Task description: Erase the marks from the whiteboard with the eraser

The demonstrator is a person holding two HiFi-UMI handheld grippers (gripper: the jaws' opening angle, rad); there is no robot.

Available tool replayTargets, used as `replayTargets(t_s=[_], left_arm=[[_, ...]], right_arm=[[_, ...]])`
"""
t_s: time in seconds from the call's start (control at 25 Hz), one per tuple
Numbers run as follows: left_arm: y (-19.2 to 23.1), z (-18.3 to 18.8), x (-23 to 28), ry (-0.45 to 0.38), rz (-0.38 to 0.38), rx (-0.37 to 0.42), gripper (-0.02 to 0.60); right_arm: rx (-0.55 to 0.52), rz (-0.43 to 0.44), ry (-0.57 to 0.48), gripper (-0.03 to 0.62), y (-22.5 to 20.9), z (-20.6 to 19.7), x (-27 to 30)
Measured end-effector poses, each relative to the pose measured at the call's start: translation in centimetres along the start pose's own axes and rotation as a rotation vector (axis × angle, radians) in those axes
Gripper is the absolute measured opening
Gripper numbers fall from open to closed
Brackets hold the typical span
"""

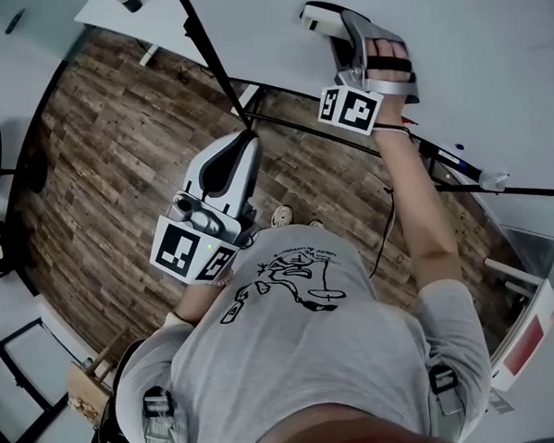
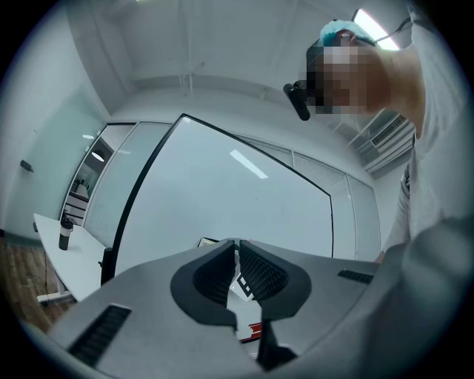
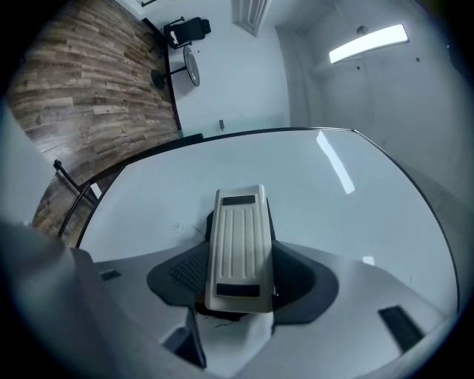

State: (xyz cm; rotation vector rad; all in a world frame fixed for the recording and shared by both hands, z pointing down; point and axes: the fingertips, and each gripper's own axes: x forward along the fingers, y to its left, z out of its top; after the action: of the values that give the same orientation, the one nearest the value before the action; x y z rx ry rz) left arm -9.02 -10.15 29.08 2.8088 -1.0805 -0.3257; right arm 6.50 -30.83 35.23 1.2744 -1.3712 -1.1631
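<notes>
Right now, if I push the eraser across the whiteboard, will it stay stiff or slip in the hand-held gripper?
The eraser will probably be stiff: its ribbed shell looks like hard plastic. It might pivot slightly, since the right hand-held gripper clamps only its rear half, front end jutting toward the whiteboard.

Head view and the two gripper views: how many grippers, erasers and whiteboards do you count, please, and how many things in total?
grippers: 2, the left gripper and the right gripper
eraser: 1, held between the right gripper's fingers
whiteboard: 1
total: 4
</notes>
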Motion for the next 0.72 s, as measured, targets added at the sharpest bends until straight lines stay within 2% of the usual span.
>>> replayTargets(t_s=[0.2,0.56,0.72], left_arm=[[0.5,-0.4,-0.3,0.009,0.019,-0.003,0.037],[0.9,-0.3,-0.5,0.012,0.043,0.005,0.037],[0.8,-0.1,-0.8,0.008,0.050,0.011,0.037]], right_arm=[[-0.023,0.010,-0.011,0.256,1.6,0.3,0.1],[-0.106,0.087,-0.010,0.258,7.5,0.4,0.9],[-0.166,0.148,-0.013,0.258,11.2,0.3,1.1]])
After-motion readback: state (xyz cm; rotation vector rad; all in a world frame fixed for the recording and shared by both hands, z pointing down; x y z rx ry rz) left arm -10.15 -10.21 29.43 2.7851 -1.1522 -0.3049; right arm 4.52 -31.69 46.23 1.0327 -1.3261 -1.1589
